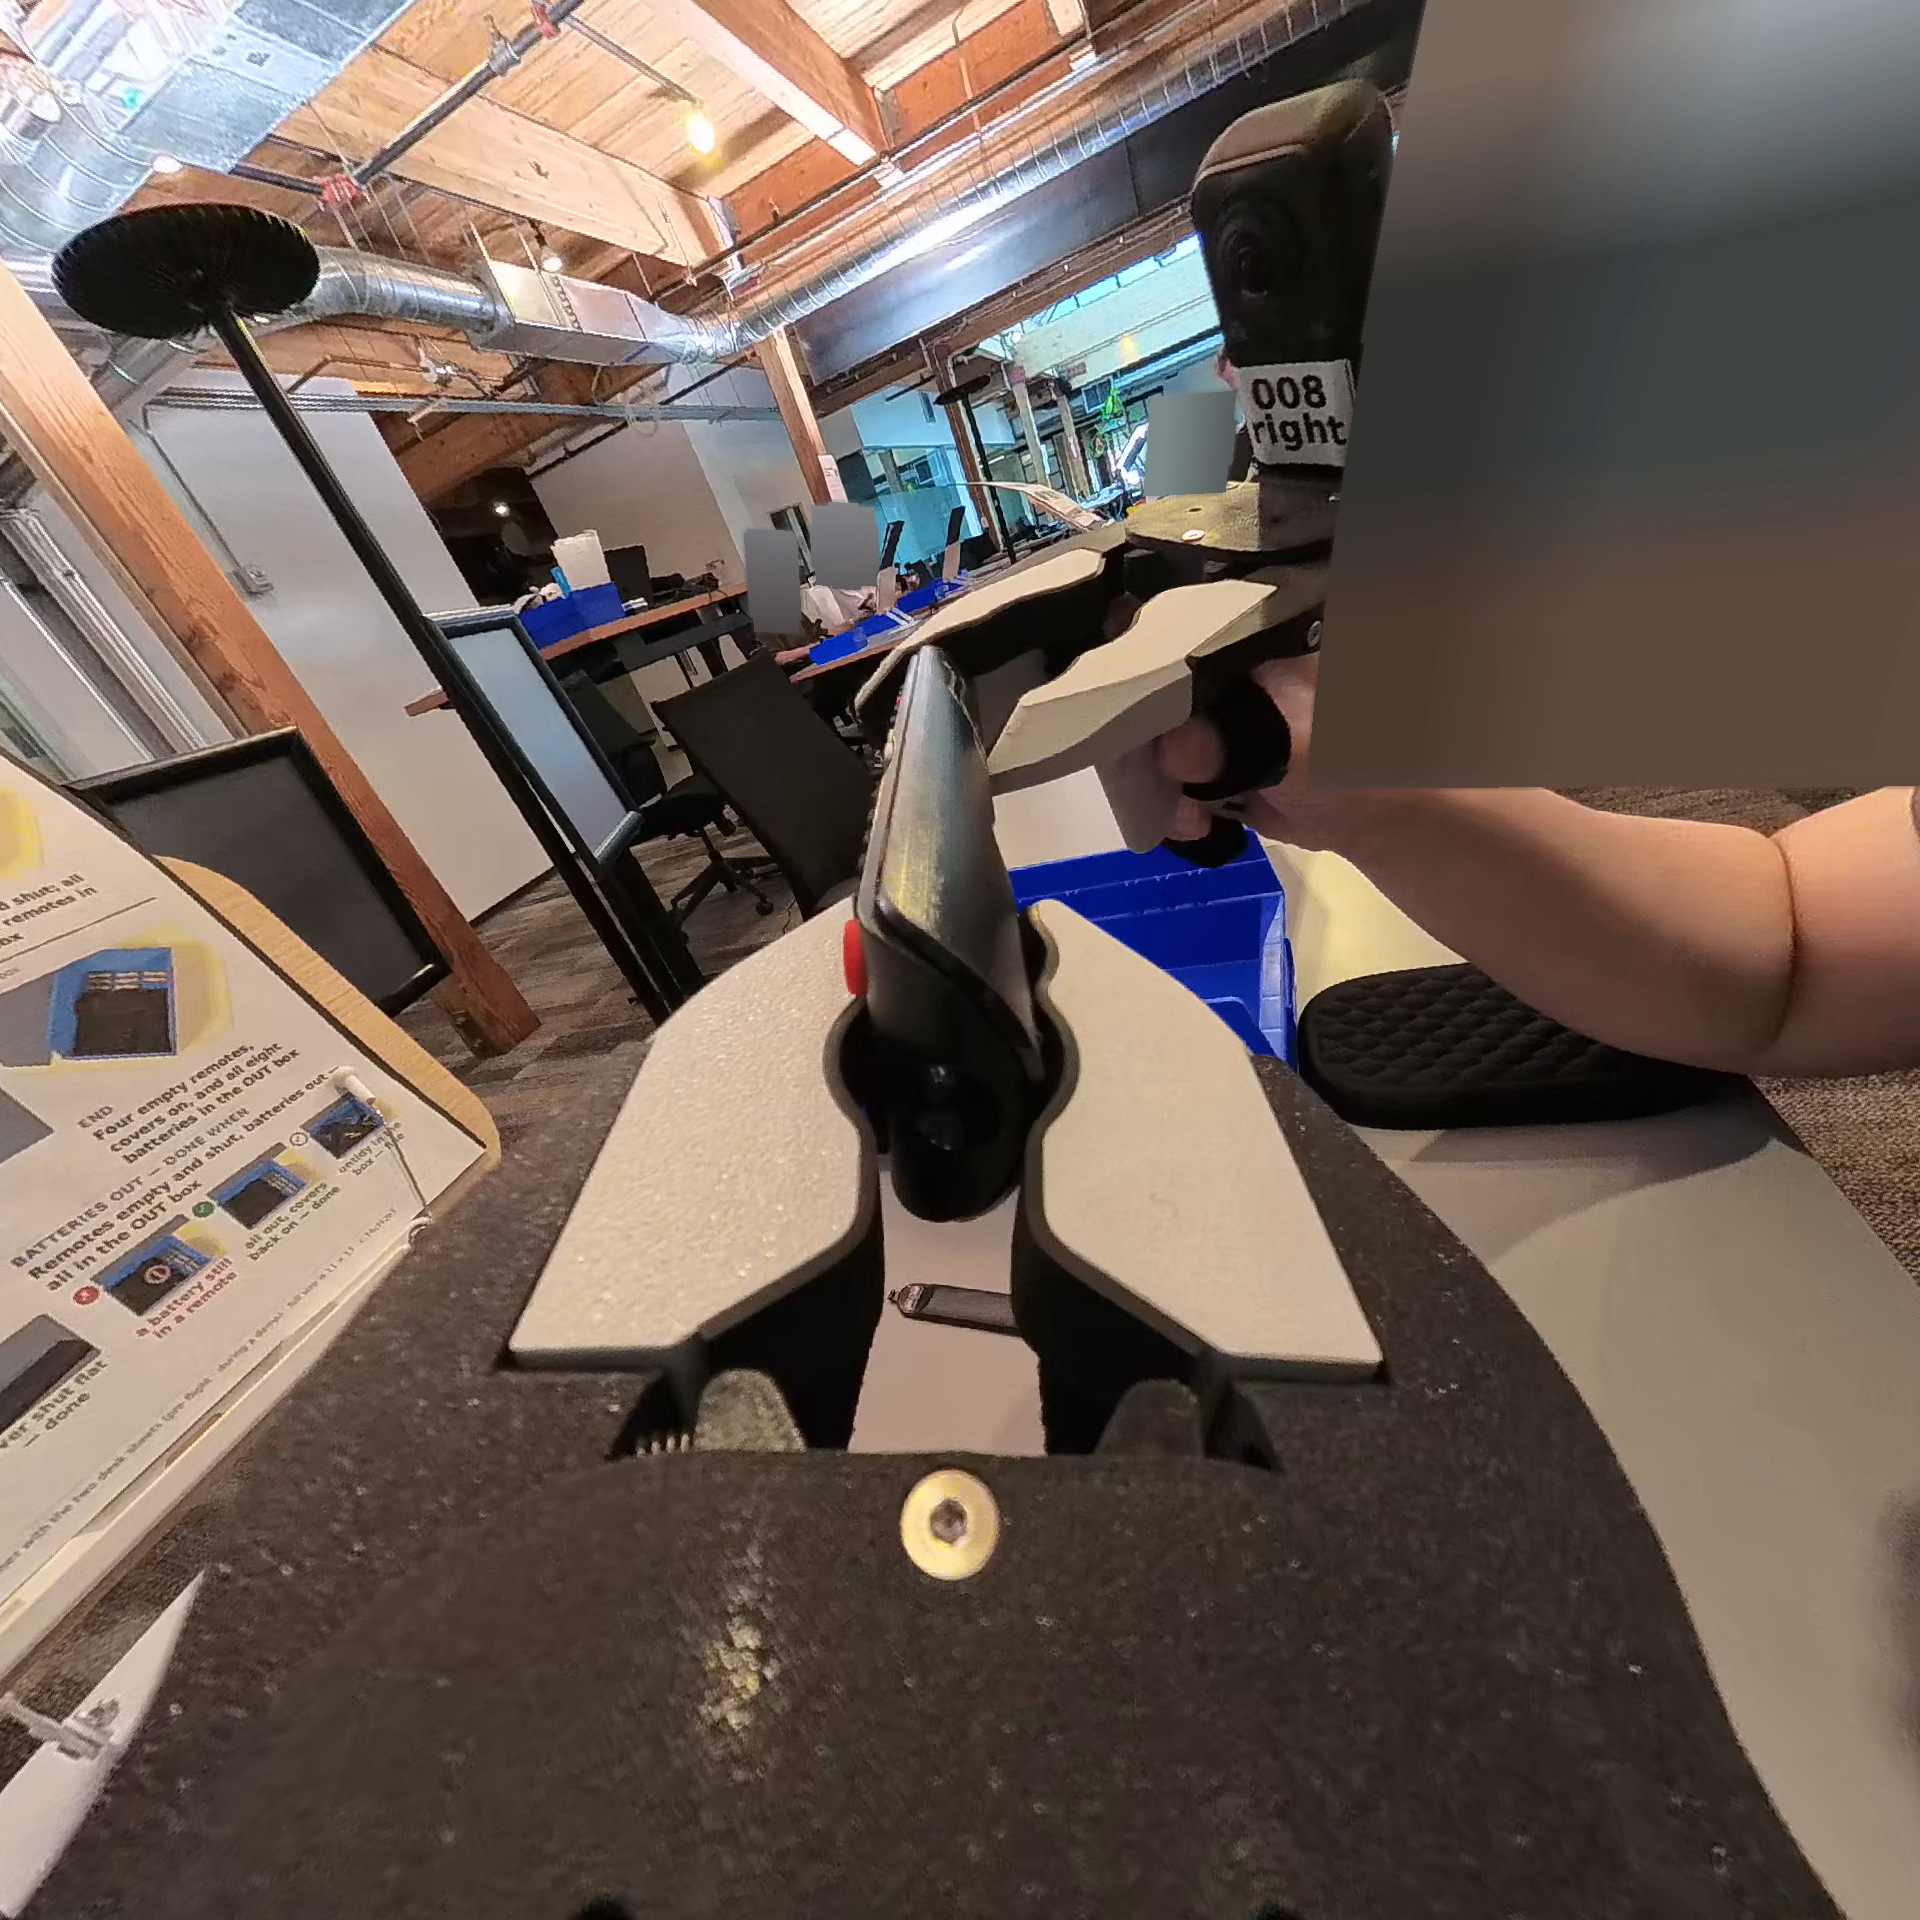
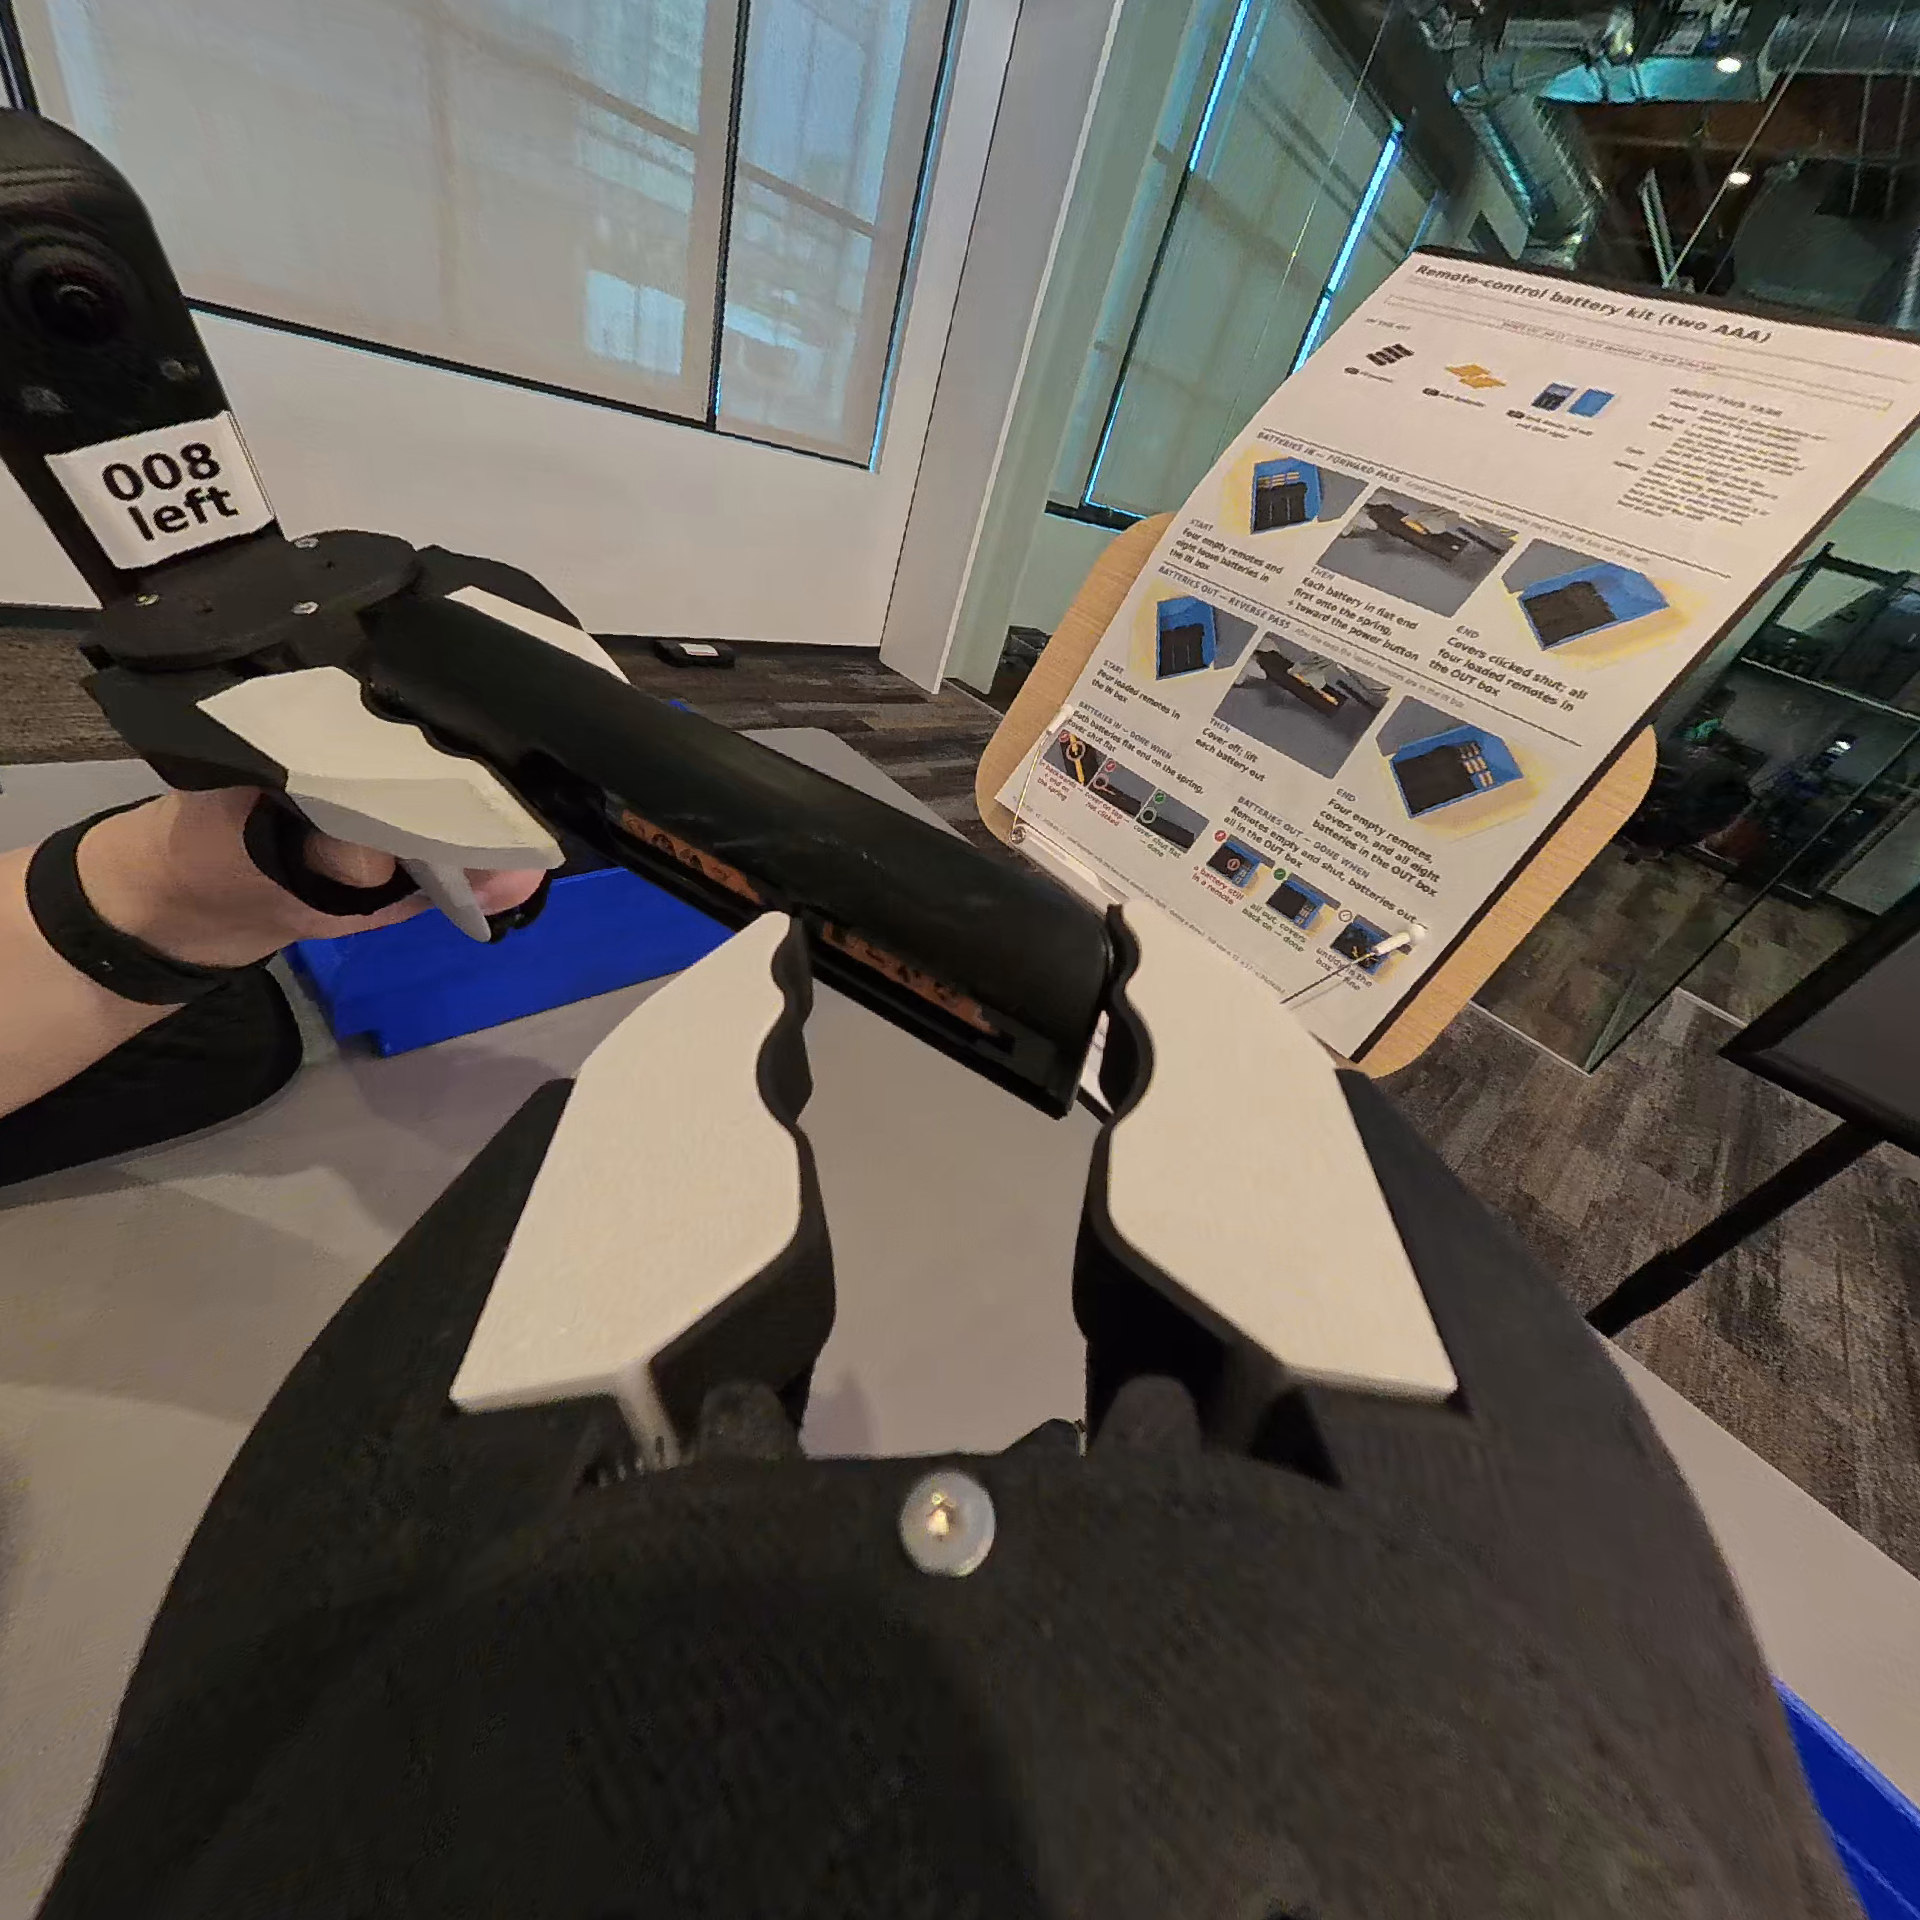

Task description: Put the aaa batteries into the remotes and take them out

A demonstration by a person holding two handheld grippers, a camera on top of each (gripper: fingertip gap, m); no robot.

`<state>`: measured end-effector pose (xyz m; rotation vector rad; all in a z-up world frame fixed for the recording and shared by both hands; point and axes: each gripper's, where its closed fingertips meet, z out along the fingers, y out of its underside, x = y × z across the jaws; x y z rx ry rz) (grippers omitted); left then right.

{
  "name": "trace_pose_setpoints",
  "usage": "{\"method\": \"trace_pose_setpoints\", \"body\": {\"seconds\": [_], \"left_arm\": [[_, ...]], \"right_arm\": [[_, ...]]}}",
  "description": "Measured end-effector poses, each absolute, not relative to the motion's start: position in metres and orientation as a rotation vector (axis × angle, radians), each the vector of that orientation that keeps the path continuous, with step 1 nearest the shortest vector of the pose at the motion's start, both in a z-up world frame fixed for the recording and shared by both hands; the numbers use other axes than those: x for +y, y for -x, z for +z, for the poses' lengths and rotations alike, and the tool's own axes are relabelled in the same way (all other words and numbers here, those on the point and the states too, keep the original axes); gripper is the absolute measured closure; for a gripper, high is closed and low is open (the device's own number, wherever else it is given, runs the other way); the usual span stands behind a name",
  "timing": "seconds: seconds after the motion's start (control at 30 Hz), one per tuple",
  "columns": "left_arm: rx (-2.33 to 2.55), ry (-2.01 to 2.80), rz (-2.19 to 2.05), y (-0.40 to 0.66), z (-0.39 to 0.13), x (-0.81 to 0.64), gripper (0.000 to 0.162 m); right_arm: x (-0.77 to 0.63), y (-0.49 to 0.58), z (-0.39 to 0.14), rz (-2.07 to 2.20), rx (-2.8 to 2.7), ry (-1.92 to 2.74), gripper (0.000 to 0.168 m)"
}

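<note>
A black remote [image 1: 935, 831] with a red button is held up in the air above the grey table [image 1: 1610, 1278]. My left gripper [image 1: 940, 925] is shut on its near end. My right gripper [image 2: 951, 935] is closed around the remote's other end [image 2: 779, 821], with both fingers touching it. The battery bay faces the right wrist camera with its cover off, and orange-labelled batteries [image 2: 904, 966] sit inside. The right gripper also shows in the left wrist view [image 1: 945, 686], and the left gripper in the right wrist view [image 2: 416, 707]. A small dark flat piece [image 1: 956, 1304], maybe the cover, lies on the table below.
A blue bin [image 1: 1164, 935] stands on the table behind the remote and also shows in the right wrist view [image 2: 499, 966]. An instruction board [image 2: 1455, 644] leans at the table's edge. A black padded rest [image 1: 1455, 1049] lies under the person's forearm. Another blue edge [image 2: 1860, 1818] is at lower right.
</note>
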<state>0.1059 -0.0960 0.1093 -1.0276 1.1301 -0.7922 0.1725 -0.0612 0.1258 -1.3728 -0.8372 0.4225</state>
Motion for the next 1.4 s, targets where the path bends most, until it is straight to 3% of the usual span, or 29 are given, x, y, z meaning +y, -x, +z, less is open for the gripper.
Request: {"method": "trace_pose_setpoints", "body": {"seconds": [1.1,1.4], "left_arm": [[1.108,1.081,-0.849,-0.104,0.108,-0.090,0.138],[0.912,1.212,-1.260,-0.097,0.118,-0.081,0.138]], "right_arm": [[-0.058,-0.174,0.121,0.452,-0.871,1.421,0.119],[-0.065,-0.174,0.133,0.584,-0.903,1.319,0.114]]}}
